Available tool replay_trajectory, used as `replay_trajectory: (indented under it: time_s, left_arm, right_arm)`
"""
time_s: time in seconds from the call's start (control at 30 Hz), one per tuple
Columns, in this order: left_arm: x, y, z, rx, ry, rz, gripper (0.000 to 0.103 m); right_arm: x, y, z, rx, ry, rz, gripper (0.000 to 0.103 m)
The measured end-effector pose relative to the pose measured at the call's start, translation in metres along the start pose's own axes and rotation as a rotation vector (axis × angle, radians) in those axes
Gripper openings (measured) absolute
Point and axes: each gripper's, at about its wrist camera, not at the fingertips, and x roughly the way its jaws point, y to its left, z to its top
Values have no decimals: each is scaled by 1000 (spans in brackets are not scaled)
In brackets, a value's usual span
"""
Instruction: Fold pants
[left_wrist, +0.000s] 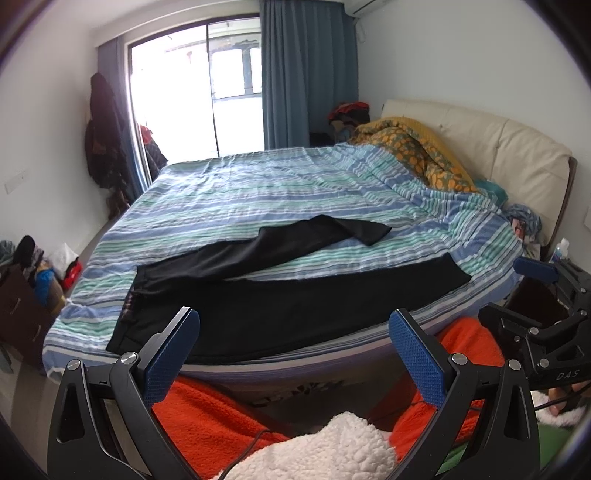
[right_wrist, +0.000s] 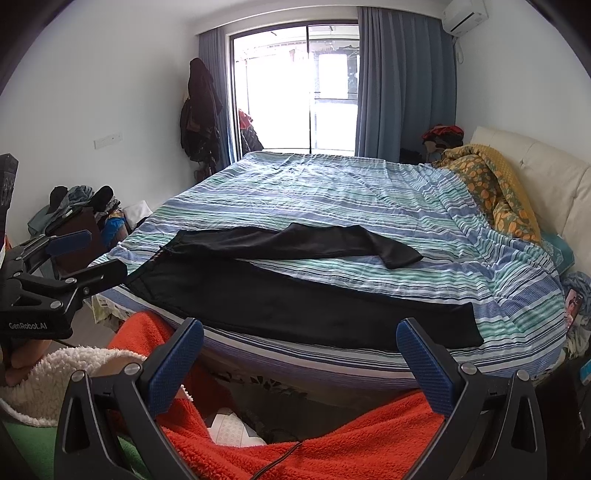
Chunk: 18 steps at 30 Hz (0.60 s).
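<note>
From the left wrist, the pants (left_wrist: 280, 295) are lying unfolded along the near edge of the bed (left_wrist: 258, 184), waistband toward its left corner, one leg angling away over the other. The left gripper (left_wrist: 295, 332) is hovering short of that edge, fingers apart and empty.

From the right wrist, the right gripper (right_wrist: 299, 343) is likewise waiting with fingers spread, gripping nothing. No fold looks made yet; everything is remaining.

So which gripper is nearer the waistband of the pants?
Left. The left gripper hovers off the bed edge close to the waistband; the right gripper is farther along, toward the leg cuff.
</note>
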Motion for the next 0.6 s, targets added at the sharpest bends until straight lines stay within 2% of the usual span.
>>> replay_trajectory:
  time_s: [0.6]
  left_arm:
    - [8,2,-2,4,31,63,102]
  right_arm:
    - [3,3,-4,2,12,3,103]
